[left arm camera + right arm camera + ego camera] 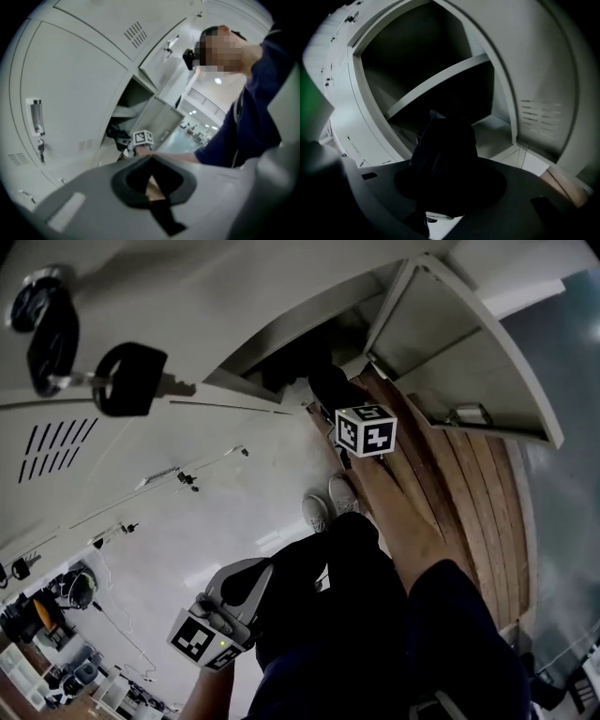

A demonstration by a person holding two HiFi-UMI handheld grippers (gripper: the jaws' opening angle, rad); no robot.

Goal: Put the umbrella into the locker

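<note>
A black folded umbrella pokes into the open locker, held by my right gripper, whose marker cube shows just behind. In the right gripper view the umbrella fills the space between the jaws, just before the locker's lower compartment, under a shelf. My left gripper hangs low by the person's leg, away from the locker, with nothing seen in it. The left gripper view shows only its grey body, and beyond it the umbrella at the locker mouth.
The locker door stands swung open to the right. A bunch of keys hangs from a shut locker at upper left. Shut locker fronts run along the left. The person's shoes stand on the floor beside wooden boards.
</note>
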